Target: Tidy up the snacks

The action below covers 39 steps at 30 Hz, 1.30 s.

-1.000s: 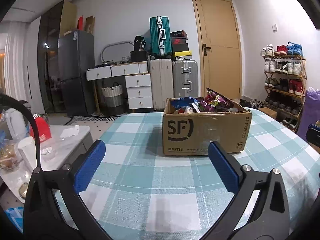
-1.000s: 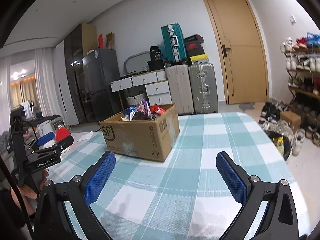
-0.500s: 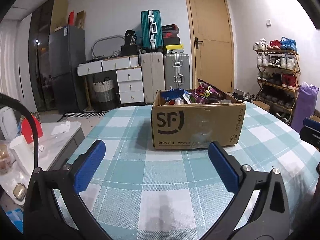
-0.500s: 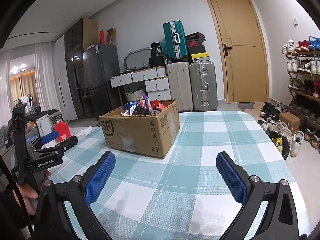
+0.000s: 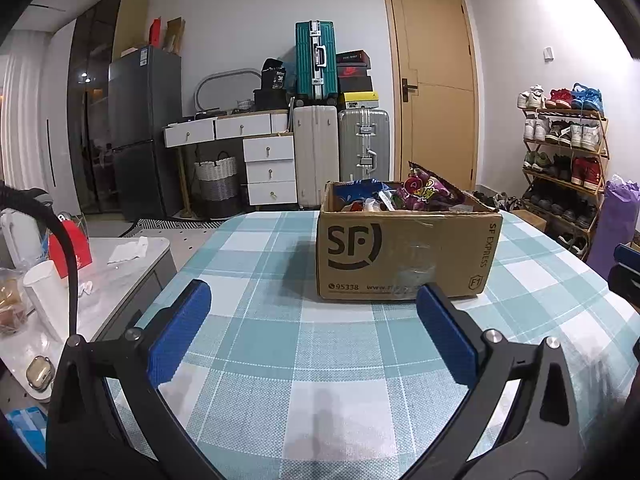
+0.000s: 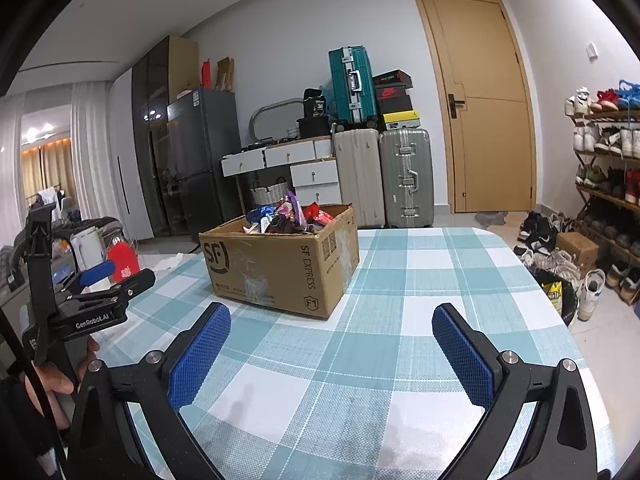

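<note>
A brown SF Express cardboard box (image 5: 408,256) stands on the teal checked tablecloth (image 5: 312,352). It is full of snack packets (image 5: 424,194), purple, blue and red. In the right wrist view the box (image 6: 280,264) sits left of centre with the packets (image 6: 288,214) heaped inside. My left gripper (image 5: 312,300) is open and empty, low over the cloth in front of the box. My right gripper (image 6: 332,324) is open and empty, in front of the box's right corner. The left gripper also shows at the left edge of the right wrist view (image 6: 92,280), and the right gripper shows at the right edge of the left wrist view (image 5: 626,272).
A low marble side table (image 5: 120,272) with a white cup (image 5: 44,296) and red bag (image 5: 76,244) stands left of the table. A shoe rack (image 5: 564,160) and purple bag (image 5: 616,224) are on the right. Suitcases (image 5: 340,152), drawers and a door line the back wall.
The left gripper has drifted; the box now sits slightly right of centre in its view. In the right wrist view the box has come a little closer. Both grippers stay open.
</note>
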Motion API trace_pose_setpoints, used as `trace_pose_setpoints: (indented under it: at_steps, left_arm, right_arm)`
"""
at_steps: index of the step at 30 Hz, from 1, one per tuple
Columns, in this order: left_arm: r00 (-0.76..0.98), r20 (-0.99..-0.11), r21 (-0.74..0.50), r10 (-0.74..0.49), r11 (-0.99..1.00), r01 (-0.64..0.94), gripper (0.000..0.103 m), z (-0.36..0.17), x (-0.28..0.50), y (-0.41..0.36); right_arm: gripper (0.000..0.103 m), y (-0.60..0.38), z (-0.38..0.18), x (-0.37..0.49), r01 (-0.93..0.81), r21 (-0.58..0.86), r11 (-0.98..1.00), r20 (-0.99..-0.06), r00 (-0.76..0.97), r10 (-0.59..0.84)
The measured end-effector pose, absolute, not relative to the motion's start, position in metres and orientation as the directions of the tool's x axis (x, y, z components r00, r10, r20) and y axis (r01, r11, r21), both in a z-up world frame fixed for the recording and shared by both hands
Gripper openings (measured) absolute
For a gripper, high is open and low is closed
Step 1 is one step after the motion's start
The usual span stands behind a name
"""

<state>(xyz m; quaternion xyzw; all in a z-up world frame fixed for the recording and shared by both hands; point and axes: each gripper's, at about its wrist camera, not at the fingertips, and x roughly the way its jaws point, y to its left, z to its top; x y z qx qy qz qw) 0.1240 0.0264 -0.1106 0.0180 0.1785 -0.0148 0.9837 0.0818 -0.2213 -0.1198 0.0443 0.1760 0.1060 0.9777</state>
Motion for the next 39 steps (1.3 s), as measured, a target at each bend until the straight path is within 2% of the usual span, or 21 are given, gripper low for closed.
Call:
trace_pose_setpoints:
  at_steps: [12,39]
  left_arm:
    - [0.938,-0.346,0.028,-0.014,0.999,0.025,0.103,-0.113,0.125,0.027]
    - [0.942,-0.336,0.019,-0.011,1.0,0.019,0.103,-0.114,0.121,0.024]
  right_arm:
    - [0.103,-0.229,-0.121,0.083,-0.181,0.157,0.971,-0.332,0.916,0.225]
    - [0.103,-0.221,-0.121,0.08,-0.195,0.11,0.975,-0.338,0.915,0.221]
